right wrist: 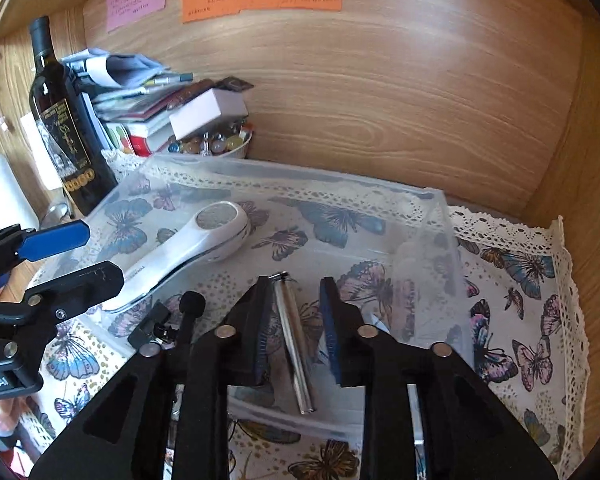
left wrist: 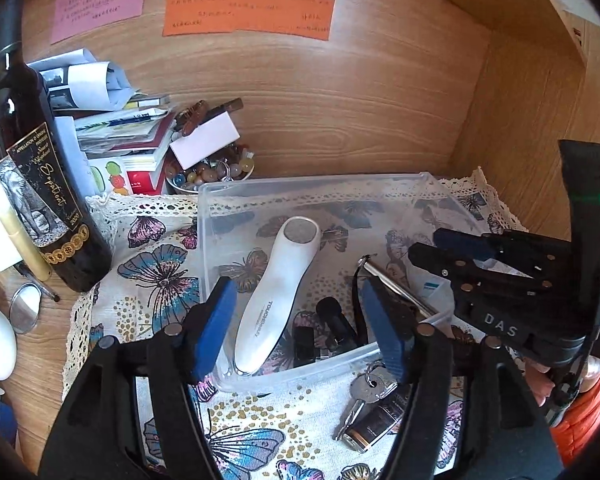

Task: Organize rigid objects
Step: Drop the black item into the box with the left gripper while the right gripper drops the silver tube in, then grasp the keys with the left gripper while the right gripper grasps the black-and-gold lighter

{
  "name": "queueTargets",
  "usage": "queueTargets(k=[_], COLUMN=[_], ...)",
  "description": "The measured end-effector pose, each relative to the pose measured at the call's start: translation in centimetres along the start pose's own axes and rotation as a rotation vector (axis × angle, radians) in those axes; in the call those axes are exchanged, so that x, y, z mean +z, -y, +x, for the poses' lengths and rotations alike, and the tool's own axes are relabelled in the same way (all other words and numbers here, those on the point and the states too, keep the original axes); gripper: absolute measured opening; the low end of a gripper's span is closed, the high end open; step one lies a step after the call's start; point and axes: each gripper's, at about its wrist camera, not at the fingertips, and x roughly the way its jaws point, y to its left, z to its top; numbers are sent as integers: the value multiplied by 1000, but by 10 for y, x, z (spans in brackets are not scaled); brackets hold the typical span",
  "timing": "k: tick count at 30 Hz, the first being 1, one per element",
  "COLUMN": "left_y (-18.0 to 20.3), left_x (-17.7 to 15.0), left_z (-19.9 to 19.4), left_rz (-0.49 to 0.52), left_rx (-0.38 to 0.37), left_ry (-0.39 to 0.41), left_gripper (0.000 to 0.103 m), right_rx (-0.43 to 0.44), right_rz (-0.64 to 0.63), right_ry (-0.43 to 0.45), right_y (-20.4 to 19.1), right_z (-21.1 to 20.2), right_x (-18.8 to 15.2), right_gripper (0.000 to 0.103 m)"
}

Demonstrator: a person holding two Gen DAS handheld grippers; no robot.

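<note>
A clear plastic bin (left wrist: 268,378) (right wrist: 440,216) stands on the butterfly cloth. In it lie a white handheld beauty device (left wrist: 276,292) (right wrist: 196,252), small black clip microphones (left wrist: 332,324) (right wrist: 168,320) and a silver metal rod (left wrist: 396,284) (right wrist: 296,344). My left gripper (left wrist: 300,320) is open above the bin's near wall, empty. My right gripper (right wrist: 296,320) (left wrist: 428,248) is open over the rod, fingers on either side of it, not touching. A key (left wrist: 364,390) and a dark lighter-like block (left wrist: 376,420) lie on the cloth in front of the bin.
A wine bottle (left wrist: 32,184) (right wrist: 64,128) stands at the left, with a stack of books and papers (left wrist: 116,132) and a bowl of beads (left wrist: 212,172) behind. A small round mirror (left wrist: 24,308) lies left. Wooden walls close the back and right.
</note>
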Motion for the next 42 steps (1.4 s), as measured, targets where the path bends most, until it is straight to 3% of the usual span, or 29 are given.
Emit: queueTargets(k=[12, 23, 28, 32, 39, 42], left_y=[-2, 14, 17, 14, 26, 28], left_x=[-14, -57, -69, -75, -79, -75], left_z=[-38, -17, 2, 10, 10, 8], left_rz=[-2, 23, 28, 46, 130, 146], left_rx=[21, -7, -6, 54, 29, 65], left_ry=[38, -105, -189, -213, -222, -198], left_gripper=[93, 93, 74, 74, 75, 75], right_rx=[-9, -10, 3, 15, 40, 50], right_rz=[-7, 20, 36, 51, 52, 55], right_ry=[123, 84, 46, 23, 6, 3], right_y=[-4, -3, 0, 1, -3, -4], right_z=[-62, -72, -67, -63, -60, -59], right_x=[-13, -52, -68, -76, -81, -81], right_gripper=[62, 66, 73, 75, 78, 78])
